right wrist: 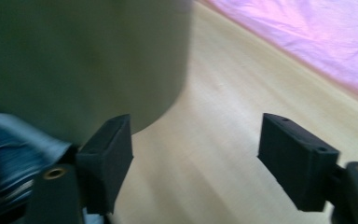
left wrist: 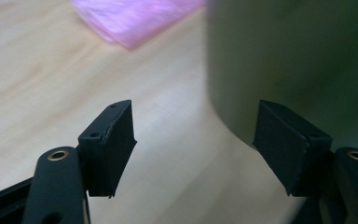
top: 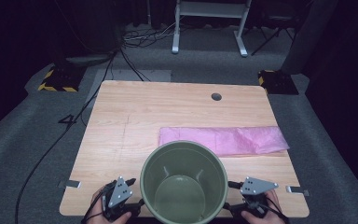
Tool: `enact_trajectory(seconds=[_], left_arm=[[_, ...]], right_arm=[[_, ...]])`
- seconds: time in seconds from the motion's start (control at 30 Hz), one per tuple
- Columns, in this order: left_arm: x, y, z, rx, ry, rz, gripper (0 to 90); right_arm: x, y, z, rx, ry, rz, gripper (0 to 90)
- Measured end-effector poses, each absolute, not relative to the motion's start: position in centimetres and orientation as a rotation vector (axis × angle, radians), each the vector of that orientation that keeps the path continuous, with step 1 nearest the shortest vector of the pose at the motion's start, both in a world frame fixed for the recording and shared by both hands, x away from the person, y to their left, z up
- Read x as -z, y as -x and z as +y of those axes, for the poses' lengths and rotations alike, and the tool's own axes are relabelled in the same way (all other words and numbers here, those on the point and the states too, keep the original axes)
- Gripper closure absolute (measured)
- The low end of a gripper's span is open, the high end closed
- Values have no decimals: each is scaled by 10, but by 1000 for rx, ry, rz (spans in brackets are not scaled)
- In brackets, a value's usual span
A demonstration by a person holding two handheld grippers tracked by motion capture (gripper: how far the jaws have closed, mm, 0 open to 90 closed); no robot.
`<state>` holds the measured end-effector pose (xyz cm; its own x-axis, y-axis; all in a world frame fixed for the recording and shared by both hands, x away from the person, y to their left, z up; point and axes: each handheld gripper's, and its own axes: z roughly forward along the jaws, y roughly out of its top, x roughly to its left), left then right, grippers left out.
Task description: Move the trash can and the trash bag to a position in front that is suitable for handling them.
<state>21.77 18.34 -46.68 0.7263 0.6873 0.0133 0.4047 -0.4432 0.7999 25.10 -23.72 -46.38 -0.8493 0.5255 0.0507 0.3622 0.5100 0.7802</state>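
Both tools, left tool (top: 137,192) and right tool (top: 230,194), are released beside the green bucket (top: 184,184), bottom centre of the frame.

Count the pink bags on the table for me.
1: a single flat pink bag lies on the table, just beyond the green bin, toward the right edge. The bin could hide more.
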Motion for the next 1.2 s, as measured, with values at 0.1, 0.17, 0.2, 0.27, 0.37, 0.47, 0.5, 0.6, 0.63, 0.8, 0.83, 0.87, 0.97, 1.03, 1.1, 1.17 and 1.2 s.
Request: enact_trajectory(seconds=[0.1,0.17,0.2,0.27,0.37,0.47,0.5,0.6,0.63,0.8,0.83,0.87,0.97,1.03,1.1,1.17,1.2], left_arm=[[465,-210,177,-418,-2089,802,299],[463,-208,170,-436,-2117,786,298],[464,-212,166,-425,-2124,768,297],[466,-217,165,-437,-2141,774,300],[469,-227,164,-428,-2135,778,300],[470,-240,164,-439,-2134,781,299],[470,-240,164,-439,-2134,781,299],[469,-249,166,-457,-2118,785,295],[469,-250,167,-457,-2111,786,293],[471,-255,178,-468,-2087,825,292],[471,-255,180,-470,-2086,831,292],[471,-255,180,-470,-2086,831,291],[472,-256,184,-478,-2078,846,291],[472,-257,186,-482,-2075,857,291],[474,-260,188,-484,-2067,875,292],[475,-260,189,-486,-2066,881,292],[475,-261,189,-488,-2068,883,292]], right_arm=[[463,-237,-229,-1285,-687,2601,248],[463,-235,-225,-1303,-667,2612,258],[464,-235,-217,-1325,-631,2610,269],[464,-240,-213,-1297,-617,2629,256],[464,-249,-206,-1310,-615,2609,276],[464,-262,-198,-1321,-615,2587,276],[464,-262,-198,-1321,-615,2587,276],[462,-275,-193,-1314,-596,2584,273],[460,-280,-194,-1307,-588,2590,267],[452,-325,-227,-1280,-685,2556,252],[452,-334,-233,-1257,-721,2542,246],[452,-334,-233,-1257,-721,2542,246],[456,-368,-250,-1154,-830,2472,217],[457,-376,-253,-1148,-856,2458,213],[460,-395,-258,-1115,-932,2417,197],[463,-406,-258,-1097,-966,2403,192],[463,-406,-258,-1097,-966,2403,192]])
